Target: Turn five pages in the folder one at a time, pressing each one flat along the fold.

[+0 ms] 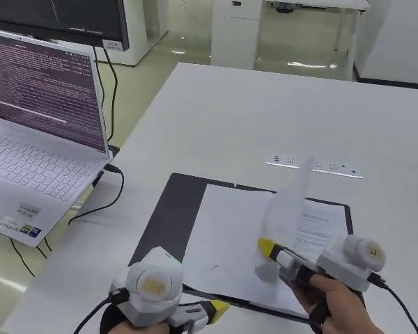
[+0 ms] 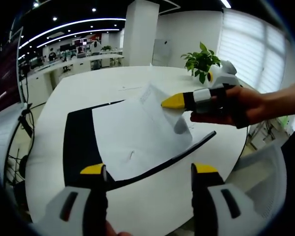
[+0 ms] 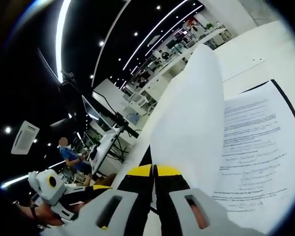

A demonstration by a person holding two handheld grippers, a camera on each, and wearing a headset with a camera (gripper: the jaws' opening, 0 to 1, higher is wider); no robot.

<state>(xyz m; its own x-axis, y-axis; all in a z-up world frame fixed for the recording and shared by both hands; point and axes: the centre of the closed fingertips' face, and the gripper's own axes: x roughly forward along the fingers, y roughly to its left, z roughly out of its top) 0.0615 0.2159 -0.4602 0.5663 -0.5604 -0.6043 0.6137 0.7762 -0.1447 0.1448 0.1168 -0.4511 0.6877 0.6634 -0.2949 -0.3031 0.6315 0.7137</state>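
Two grippers are up. My right gripper (image 3: 154,171) has its yellow-tipped jaws pressed together on the edge of a page (image 3: 191,113). In its own view the sheet rises straight from the jaws and curls toward the top of the frame. My right hand (image 1: 341,306) sits low right in the head view, wrapped around the handle, with the jaws aimed up and left into the paper. In the left gripper view that same hand reaches in from the right edge on a bare forearm.

The page stands tilted above the right half of the black folder (image 1: 164,216), which lies open at the centre bottom of the head view on the white table (image 1: 265,111). Under the lifted page I see a printed sheet (image 3: 250,152) lying flat, its lines of text filling the right of the right gripper view. A blank white sheet covers the middle of the folder.

My left gripper (image 2: 148,169) holds low, jaws spread wide, and the folder's near edge runs across the gap between them.

A laptop (image 1: 35,139) glows at the left edge of the head view, screen full of text, with a black cable (image 1: 104,202) looping off its corner. A socket strip (image 1: 313,165) sits in the table just above the folder. A potted plant (image 2: 201,61) stands upper right in the left gripper view.
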